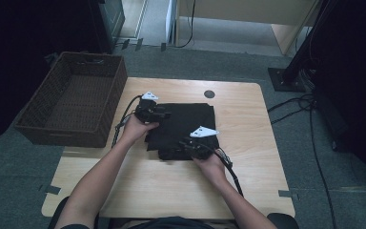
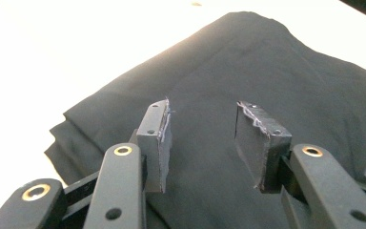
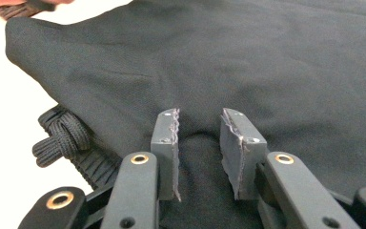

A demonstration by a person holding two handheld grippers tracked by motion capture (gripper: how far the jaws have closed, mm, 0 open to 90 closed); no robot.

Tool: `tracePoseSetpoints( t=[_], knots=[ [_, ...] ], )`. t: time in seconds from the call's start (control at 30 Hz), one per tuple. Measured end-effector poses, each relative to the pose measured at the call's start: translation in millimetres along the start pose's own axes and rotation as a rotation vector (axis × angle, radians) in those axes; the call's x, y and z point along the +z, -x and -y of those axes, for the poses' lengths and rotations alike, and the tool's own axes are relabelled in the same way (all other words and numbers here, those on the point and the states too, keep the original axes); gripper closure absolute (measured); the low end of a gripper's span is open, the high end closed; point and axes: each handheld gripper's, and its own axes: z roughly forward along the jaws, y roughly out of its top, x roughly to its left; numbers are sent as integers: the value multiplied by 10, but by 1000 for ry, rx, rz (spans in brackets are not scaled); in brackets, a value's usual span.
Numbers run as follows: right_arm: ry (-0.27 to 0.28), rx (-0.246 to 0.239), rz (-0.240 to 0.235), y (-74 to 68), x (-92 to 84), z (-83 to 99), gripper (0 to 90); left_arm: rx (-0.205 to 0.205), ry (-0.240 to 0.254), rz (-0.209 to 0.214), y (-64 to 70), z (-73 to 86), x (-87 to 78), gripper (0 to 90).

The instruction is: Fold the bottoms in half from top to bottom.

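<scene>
A black folded garment (image 1: 186, 121) lies in the middle of the wooden table (image 1: 171, 191). My left gripper (image 1: 164, 114) rests at its left edge; in the left gripper view its jaws (image 2: 202, 107) stand open over the cloth (image 2: 267, 67), with nothing pinched. My right gripper (image 1: 183, 143) is at the garment's near edge. In the right gripper view its jaws (image 3: 200, 114) stand apart just above the fabric (image 3: 248, 57), and cloth shows through the gap. A black braided drawstring (image 3: 59, 138) sticks out from under the garment at the left.
A brown wicker basket (image 1: 62, 134) stands at the table's left edge, with nothing visible inside. A round cable hole (image 1: 209, 94) sits at the table's far side. Cables (image 1: 310, 109) run over the carpet on the right, beside a black stand base (image 1: 286, 78).
</scene>
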Motion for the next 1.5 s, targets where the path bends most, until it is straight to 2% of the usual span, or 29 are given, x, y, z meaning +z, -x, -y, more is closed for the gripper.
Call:
tracePoseSetpoints(
  t=[0.03, 0.1, 0.2, 0.33, 0.4, 0.47, 0.7, 0.83, 1.0, 1.2, 1.3, 1.43, 1.5],
  knots=[
    [3, -2, -1, -14, -11, 14, 679, 10, -21, -13, -25, -37, 53, 556],
    [4, -4, -7, -41, -29, 34, 680, 13, -20, -10, -53, -83, 100, 553],
    [1, -7, -15, -63, -45, 49, 679, 17, -16, -26, -76, -131, 144, 535],
    [6, -8, -27, -91, -62, 75, 679, -3, -19, -53, -187, -278, 249, 523],
    [6, -4, -30, -98, -66, 80, 679, -12, -13, -62, -212, -305, 294, 521],
    [6, -8, -33, -101, -64, 84, 678, -21, -32, -63, -247, -326, 358, 514],
    [15, -10, -30, -107, -62, 101, 677, -19, -99, -68, -295, -224, 583, 472],
    [24, -13, -26, -109, -59, 117, 676, -32, -98, -57, -327, -160, 616, 445],
    [27, -5, -26, -106, -53, 129, 674, -8, -92, -39, -324, -112, 603, 435],
    [28, -1, -24, -101, -42, 134, 669, 22, -117, 3, -280, -73, 550, 540],
    [33, -8, -17, -101, -31, 138, 668, 48, -114, -4, -238, -42, 539, 647],
    [28, 2, -12, -115, -40, 133, 660, 50, -122, 5, -214, -44, 536, 790],
    [24, 6, 4, -139, -70, 107, 648, 68, -132, -9, -182, -58, 531, 823]
  ],
)
